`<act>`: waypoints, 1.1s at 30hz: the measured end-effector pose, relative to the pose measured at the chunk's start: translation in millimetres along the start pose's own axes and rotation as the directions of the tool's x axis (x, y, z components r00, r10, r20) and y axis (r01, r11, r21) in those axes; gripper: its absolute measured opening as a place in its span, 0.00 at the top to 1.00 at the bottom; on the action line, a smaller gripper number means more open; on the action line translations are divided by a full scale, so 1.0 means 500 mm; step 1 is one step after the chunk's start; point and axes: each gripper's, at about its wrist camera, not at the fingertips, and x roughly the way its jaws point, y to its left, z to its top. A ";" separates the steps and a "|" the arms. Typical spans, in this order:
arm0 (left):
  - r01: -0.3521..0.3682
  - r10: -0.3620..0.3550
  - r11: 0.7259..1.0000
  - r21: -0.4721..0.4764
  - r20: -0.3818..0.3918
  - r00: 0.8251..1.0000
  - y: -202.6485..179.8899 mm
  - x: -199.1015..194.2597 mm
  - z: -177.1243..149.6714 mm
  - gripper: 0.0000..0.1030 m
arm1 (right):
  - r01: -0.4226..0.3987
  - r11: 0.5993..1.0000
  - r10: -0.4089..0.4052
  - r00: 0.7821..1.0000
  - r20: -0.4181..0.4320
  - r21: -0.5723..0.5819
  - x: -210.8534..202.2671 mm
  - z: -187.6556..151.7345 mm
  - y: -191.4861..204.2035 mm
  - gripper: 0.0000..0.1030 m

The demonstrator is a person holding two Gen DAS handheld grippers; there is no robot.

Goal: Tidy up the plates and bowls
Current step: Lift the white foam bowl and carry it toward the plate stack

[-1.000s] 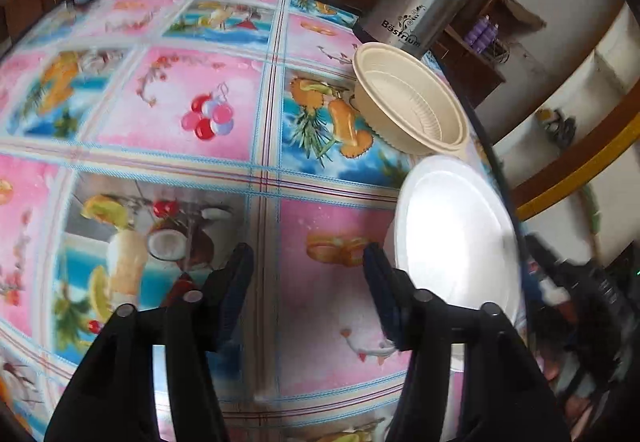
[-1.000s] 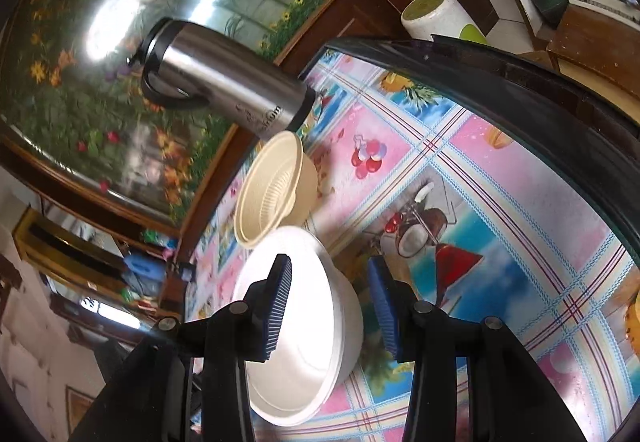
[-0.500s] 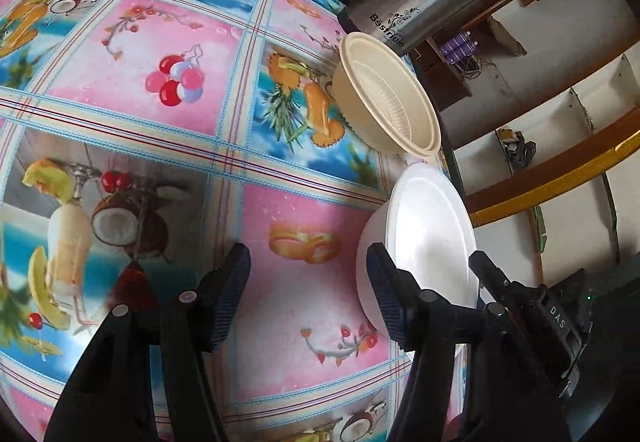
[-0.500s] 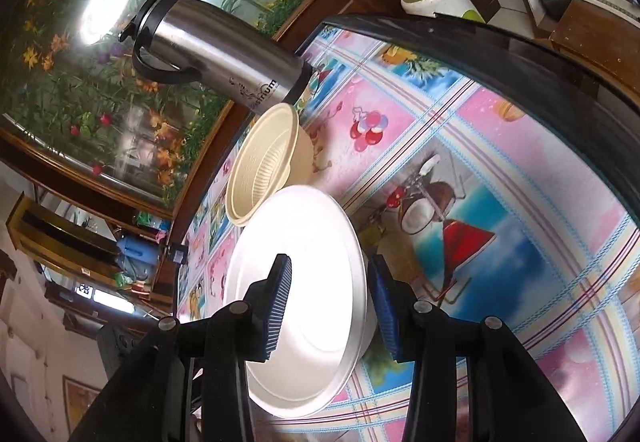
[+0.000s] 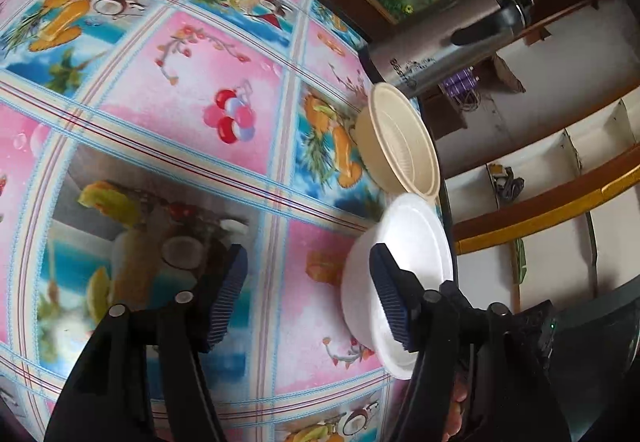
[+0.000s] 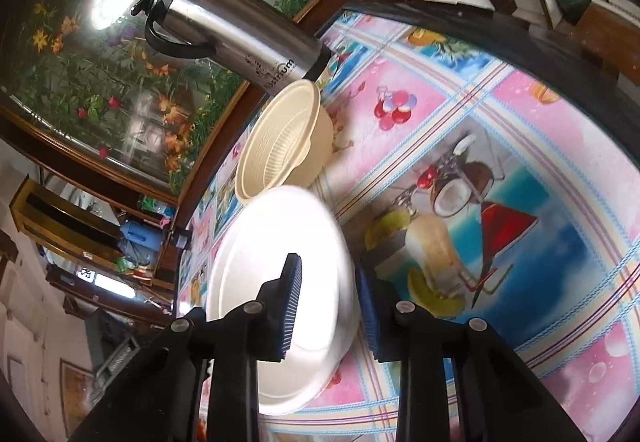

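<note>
Presently straddles the near wall of the white bowl (image 6: 280, 242) with the right gripper (image 6: 328, 302): one pad inside the bowl, the other outside, rim between them. Has just been closing, yet shows a gap on the inner side, so narrow but not pinching, as far as can be told. Probably comes in over the rim because a thin wall gives the only good pinch on so wide a bowl.

Holds the left gripper (image 5: 308, 298) fairly wide and empty above the tablecloth (image 5: 180, 90), the white bowl just beside its right finger, on that claw's right. Looks set to steady the bowl or wait its turn.

Finds the cream bowl (image 6: 280, 146) straight ahead of the right claw, just past the white one and about touching its far rim, with the steel flask (image 6: 232, 30) close behind. Suggests nesting or stacking the two as the step in hand.

Leaves little room to the right claw's left, where the table edge (image 5: 444, 202) runs close past both bowls. Offers wide bare cloth on the claw's other side. Warns against sliding the bowl edgeward; favours lifting and carrying forward, stopping short of the flask.
</note>
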 end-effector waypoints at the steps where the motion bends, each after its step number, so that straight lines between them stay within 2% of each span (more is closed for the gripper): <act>1: 0.006 -0.006 1.000 -0.005 -0.005 1.000 0.003 0.001 0.000 0.39 | -0.001 1.000 0.001 1.000 -0.001 -0.003 0.001 -0.001 0.001 0.72; 8: 0.037 -0.037 0.999 0.007 -0.028 0.999 -0.005 0.008 -0.004 0.39 | -0.008 0.997 0.007 1.000 -0.017 -0.080 0.017 -0.015 0.030 0.73; 14: 0.053 -0.053 0.999 -0.006 -0.042 0.998 0.000 0.012 -0.002 0.39 | -0.001 0.977 -0.002 1.000 -0.018 -0.213 0.034 -0.041 0.078 0.74; 20: -0.032 0.032 0.999 0.028 -0.011 0.999 -0.006 0.000 -0.003 0.39 | -0.022 0.955 0.006 0.999 -0.054 -0.296 0.050 -0.069 0.112 0.72; 25: -0.091 0.090 0.995 0.035 0.024 0.996 0.005 -0.019 0.001 0.39 | -0.025 0.974 0.021 1.000 -0.021 -0.226 0.027 -0.050 0.085 0.70; 29: -0.085 0.084 0.995 0.042 0.028 0.996 0.007 -0.025 0.002 0.40 | -0.075 0.983 0.064 0.996 -0.069 -0.168 0.034 -0.042 0.068 0.70; 30: -0.083 0.082 0.995 0.050 0.028 0.996 0.005 -0.026 0.001 0.47 | -0.078 0.983 0.066 0.995 -0.077 -0.168 0.037 -0.042 0.068 0.70; 31: -0.078 0.077 0.995 0.056 0.025 0.997 0.003 -0.026 0.000 0.58 | -0.076 0.982 0.064 0.995 -0.078 -0.172 0.037 -0.043 0.070 0.70; 33: -0.060 0.060 0.997 0.055 0.012 0.998 0.003 -0.023 0.000 0.67 | -0.082 0.981 0.070 0.995 -0.071 -0.177 0.034 -0.046 0.074 0.70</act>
